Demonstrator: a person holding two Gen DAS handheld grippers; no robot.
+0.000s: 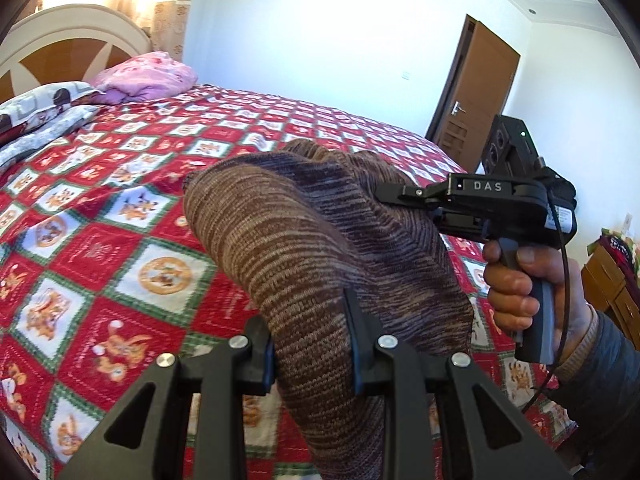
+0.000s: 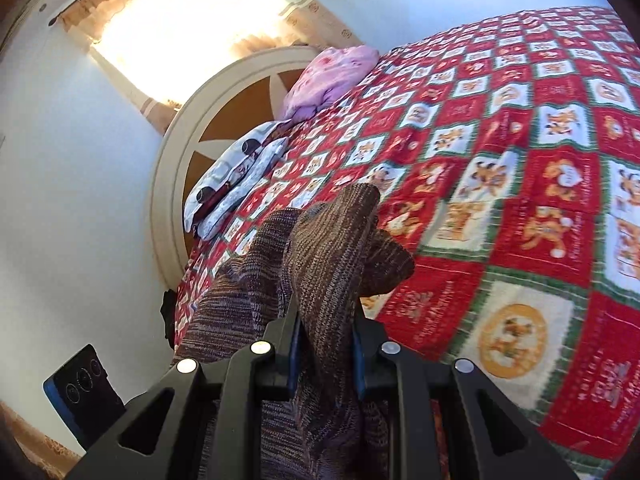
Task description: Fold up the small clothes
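Tools (image 1: 312, 344) (image 2: 325, 344) both clamp brown knit garment (image 1: 304, 232).

The knit (image 1: 304, 240) is ribbed yarn cloth, matt and slightly fuzzy, streaked brown, tan and purple. Under it, the quilt (image 1: 120, 216) is stitched cloth with a matt, puckered surface. At the quilt's head end, the pink pillow (image 1: 152, 76) is soft printed cloth, and the headboard (image 1: 60, 44) behind it is glossy painted wood with brown panels. The left gripper (image 1: 312, 344) is matt black plastic with 4 shiny metal pins and blue pads (image 1: 356, 364); the right gripper (image 2: 326, 346) looks the same. The door (image 1: 480, 84) is smooth brown wood.
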